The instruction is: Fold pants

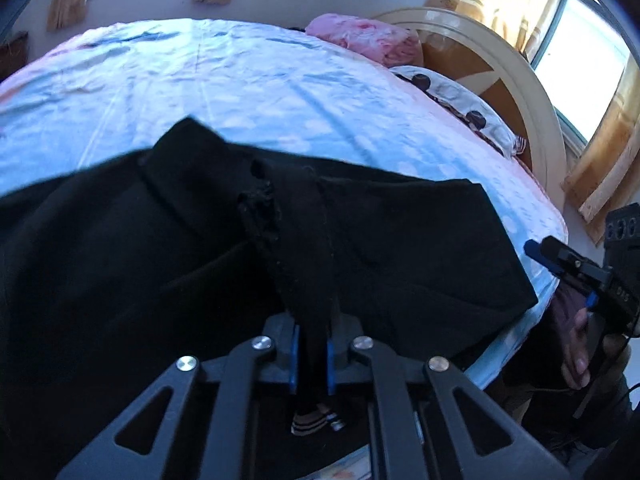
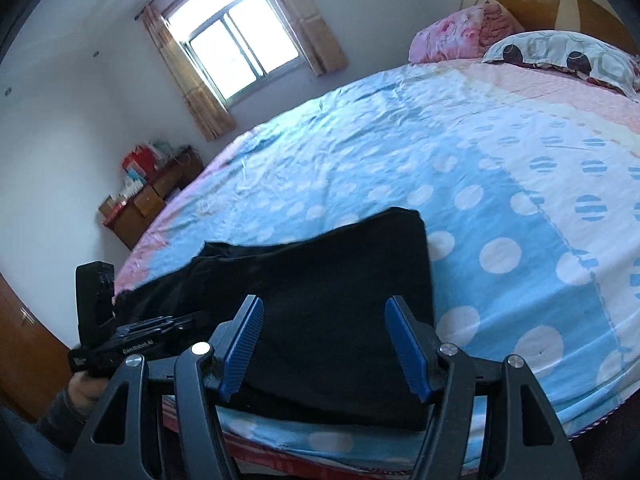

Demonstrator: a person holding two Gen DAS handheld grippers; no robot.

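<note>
Black pants lie spread along the near edge of the bed, over a blue sheet with white dots. My left gripper is shut on a raised strip of the pants' fabric, which stands pinched between the blue pads. In the right wrist view the pants lie flat under my right gripper, which is open and holds nothing. The right gripper also shows at the bed's right edge, held by a hand. The left gripper appears at the left, low over the pants.
A pink folded quilt and a spotted pillow lie by the curved headboard. A wooden desk with boxes stands beyond the bed under a window. Bare sheet stretches past the pants.
</note>
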